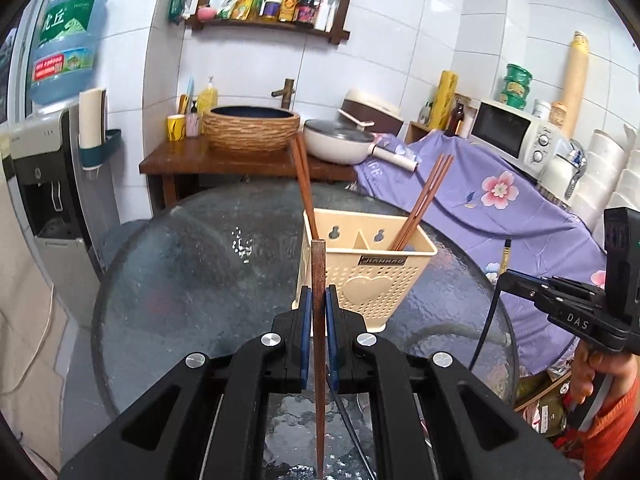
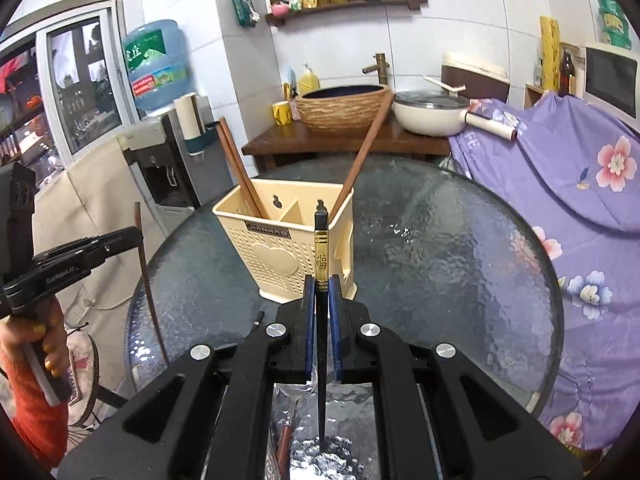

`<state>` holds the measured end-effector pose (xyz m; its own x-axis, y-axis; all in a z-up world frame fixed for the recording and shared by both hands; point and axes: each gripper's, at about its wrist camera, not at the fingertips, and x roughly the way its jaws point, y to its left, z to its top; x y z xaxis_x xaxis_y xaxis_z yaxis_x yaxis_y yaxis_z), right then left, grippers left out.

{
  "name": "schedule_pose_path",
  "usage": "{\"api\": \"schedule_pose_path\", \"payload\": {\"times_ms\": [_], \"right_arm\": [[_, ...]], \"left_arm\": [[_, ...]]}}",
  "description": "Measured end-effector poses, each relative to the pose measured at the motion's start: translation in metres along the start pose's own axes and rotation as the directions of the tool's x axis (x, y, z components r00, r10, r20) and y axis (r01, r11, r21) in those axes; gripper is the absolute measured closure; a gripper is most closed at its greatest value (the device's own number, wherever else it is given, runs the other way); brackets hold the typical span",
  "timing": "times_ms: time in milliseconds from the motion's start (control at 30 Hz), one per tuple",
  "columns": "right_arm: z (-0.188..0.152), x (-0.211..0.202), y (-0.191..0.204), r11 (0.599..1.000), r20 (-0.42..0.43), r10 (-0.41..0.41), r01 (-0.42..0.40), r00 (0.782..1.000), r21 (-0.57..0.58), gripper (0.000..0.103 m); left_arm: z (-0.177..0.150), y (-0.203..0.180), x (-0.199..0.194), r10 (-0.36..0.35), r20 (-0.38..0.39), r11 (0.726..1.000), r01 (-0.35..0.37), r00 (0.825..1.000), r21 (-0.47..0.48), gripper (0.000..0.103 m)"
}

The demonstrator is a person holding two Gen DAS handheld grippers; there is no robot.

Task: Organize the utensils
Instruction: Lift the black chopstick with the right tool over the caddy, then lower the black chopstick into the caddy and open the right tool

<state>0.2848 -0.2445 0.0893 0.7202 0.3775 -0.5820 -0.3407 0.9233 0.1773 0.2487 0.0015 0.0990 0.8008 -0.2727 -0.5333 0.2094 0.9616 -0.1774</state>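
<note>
Round glass table (image 1: 180, 280) with a textured, wet-looking surface. Behind it, a wooden counter (image 1: 224, 164) bears a woven-pattern basin (image 1: 251, 128) with a brass tap (image 1: 286, 92), a yellow cup (image 1: 176, 127) and a white lidded pan (image 1: 340, 140). Wall shelf (image 1: 272, 26) above holds assorted bottles. Water dispenser (image 1: 44, 184) at left, topped by a blue water jug (image 1: 68, 44). At right, a white microwave (image 1: 516, 132) stands above a purple floral cloth (image 1: 500, 200).

"JIANHAO" on holder (image 1: 378, 260); "DAS", right gripper (image 1: 510, 278)
</note>
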Motion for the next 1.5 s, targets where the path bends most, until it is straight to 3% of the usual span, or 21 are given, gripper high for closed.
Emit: {"api": "schedule_pose_path", "payload": {"times_ms": [633, 867, 1100, 1267, 1500], "right_arm": [[0.035, -0.024, 0.005, 0.999, 0.046, 0.02, -0.018, 0.999, -0.041, 0.096], [0.088, -0.043, 0.014, 0.996, 0.094, 0.076, -0.072, 0.993, -0.044, 0.096], [0.158, -0.061, 0.031, 0.997, 0.214, 0.052, -0.039, 0.975, -0.062, 0.096], [0.178, -0.048, 0.037, 0.998, 0.262, -0.001, 0.016, 0.965, -0.056, 0.095], [0.149, 0.013, 0.03, 0.999, 0.179, -0.022, 0.027, 0.984, -0.026, 0.095]], "left_arm": [[0.028, -0.011, -0.01, -0.038, 0.012, 0.998, 0.038, 0.999, 0.04, 0.096], [0.078, -0.023, -0.027, -0.058, 0.064, 0.996, 0.053, 0.996, 0.069, 0.096], [0.148, -0.025, -0.035, -0.007, 0.166, 1.0, 0.005, 0.986, 0.014, 0.096], [0.173, -0.023, -0.02, 0.048, 0.198, 0.998, -0.04, 0.979, -0.044, 0.096], [0.154, -0.016, 0.028, 0.074, 0.13, 0.994, -0.063, 0.989, -0.085, 0.096]]}}
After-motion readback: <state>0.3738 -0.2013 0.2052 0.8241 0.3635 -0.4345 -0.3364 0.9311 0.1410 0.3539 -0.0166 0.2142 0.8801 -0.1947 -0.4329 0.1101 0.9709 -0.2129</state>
